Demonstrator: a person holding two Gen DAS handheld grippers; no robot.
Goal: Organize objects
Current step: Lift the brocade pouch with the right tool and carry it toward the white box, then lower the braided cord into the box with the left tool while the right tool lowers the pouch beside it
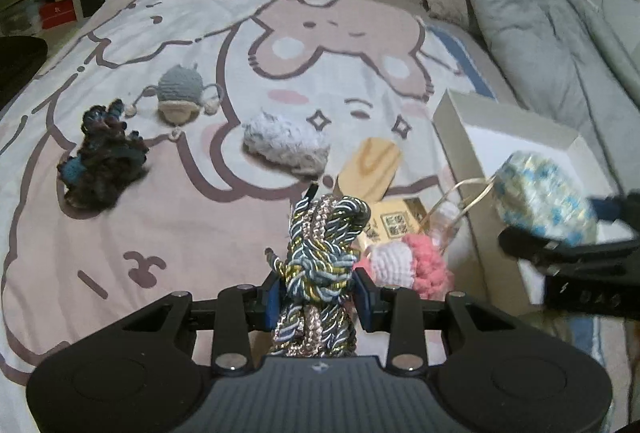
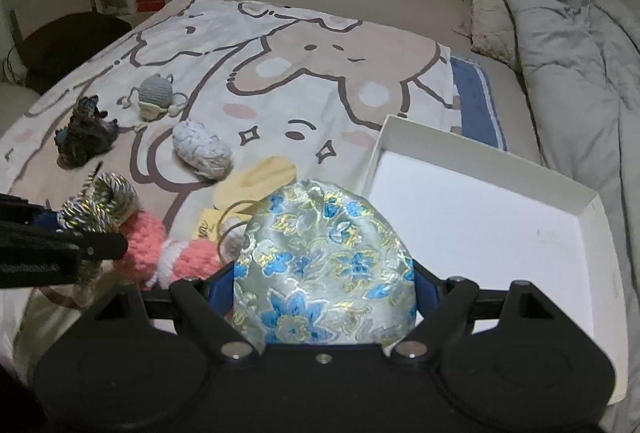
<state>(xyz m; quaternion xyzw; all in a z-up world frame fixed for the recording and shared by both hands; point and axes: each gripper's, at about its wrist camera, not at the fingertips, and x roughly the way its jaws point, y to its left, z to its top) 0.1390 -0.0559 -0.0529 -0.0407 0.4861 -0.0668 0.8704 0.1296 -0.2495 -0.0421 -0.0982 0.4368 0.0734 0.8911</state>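
My left gripper (image 1: 320, 293) is shut on a knotted grey, gold and pink rope bundle (image 1: 324, 245), held above the bed. My right gripper (image 2: 324, 285) is shut on a silver brocade pouch with blue flowers (image 2: 324, 265), held at the near left edge of an open white box (image 2: 480, 217). The box is empty inside. The right gripper with the pouch (image 1: 544, 193) also shows in the left wrist view, over the box (image 1: 512, 137). The left gripper with the rope (image 2: 100, 201) shows at the left of the right wrist view.
On the cartoon bedspread (image 1: 200, 193) lie a dark yarn clump (image 1: 104, 161), a grey crochet doll (image 1: 180, 93), a pale fuzzy ball (image 1: 284, 145), a wooden tag (image 1: 372, 169), a printed card (image 1: 396, 221) and a pink crochet piece (image 1: 408, 265). A grey duvet (image 2: 580, 73) lies right.
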